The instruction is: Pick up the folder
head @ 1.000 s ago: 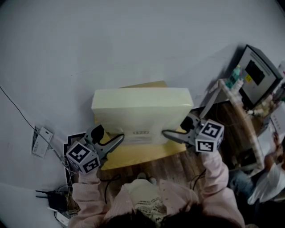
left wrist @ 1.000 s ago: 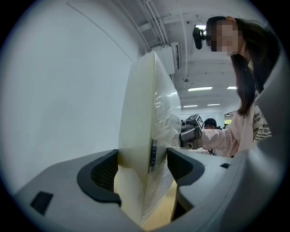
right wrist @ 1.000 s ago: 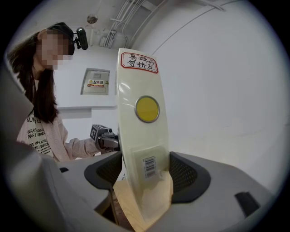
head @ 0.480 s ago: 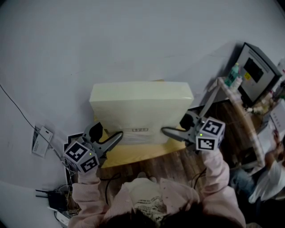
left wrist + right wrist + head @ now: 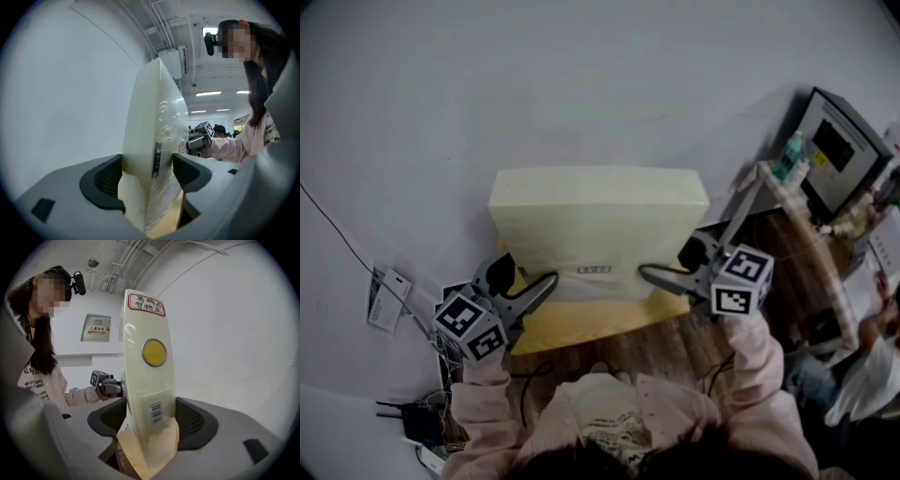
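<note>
Cream folder (image 5: 598, 220) now raised off wood bench (image 5: 581, 326), hiding its far edge vs a second ago, left tongs (image 5: 546, 283) and right tongs (image 5: 649, 274) clamped on its ends; pick-up looks near done.

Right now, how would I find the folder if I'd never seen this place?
Find the small wooden table. Over it, the left gripper and right gripper clamp a thick slab between them: that's the folder. It's pale cream, unlike the browner wood, with a yellow dot on its spine.
</note>
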`<action>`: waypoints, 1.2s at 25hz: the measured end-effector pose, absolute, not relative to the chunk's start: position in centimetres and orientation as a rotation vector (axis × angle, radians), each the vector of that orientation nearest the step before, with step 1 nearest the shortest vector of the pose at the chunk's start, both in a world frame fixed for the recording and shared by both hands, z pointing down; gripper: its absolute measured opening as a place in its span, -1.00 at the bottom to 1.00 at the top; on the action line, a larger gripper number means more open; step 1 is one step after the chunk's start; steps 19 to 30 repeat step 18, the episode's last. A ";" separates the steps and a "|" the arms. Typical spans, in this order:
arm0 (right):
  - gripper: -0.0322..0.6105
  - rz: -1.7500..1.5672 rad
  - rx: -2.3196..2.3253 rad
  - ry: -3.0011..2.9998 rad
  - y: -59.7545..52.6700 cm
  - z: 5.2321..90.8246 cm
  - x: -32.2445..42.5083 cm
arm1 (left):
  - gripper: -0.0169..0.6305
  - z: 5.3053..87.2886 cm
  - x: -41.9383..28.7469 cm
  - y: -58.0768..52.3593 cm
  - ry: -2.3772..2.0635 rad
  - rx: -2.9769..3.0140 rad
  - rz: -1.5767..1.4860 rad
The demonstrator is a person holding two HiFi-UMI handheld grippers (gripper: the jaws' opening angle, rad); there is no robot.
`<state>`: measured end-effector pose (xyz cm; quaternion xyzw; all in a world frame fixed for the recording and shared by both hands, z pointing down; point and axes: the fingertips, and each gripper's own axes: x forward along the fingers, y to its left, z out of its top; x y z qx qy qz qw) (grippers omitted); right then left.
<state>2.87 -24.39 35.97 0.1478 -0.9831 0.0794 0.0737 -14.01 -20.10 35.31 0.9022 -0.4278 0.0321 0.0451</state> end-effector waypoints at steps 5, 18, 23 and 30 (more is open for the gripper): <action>0.10 0.222 0.451 -2.943 -24.4 36.1 3.1 | 0.10 35.5 -13.7 -20.3 -1.296 2.755 0.115; 0.11 0.220 0.452 -2.933 -25.0 36.5 3.8 | 0.10 35.6 -13.0 -20.9 -1.299 2.749 0.118; 0.11 0.220 0.452 -2.933 -25.0 36.5 3.8 | 0.10 35.6 -13.0 -20.9 -1.299 2.749 0.118; 0.11 0.220 0.452 -2.933 -25.0 36.5 3.8 | 0.10 35.6 -13.0 -20.9 -1.299 2.749 0.118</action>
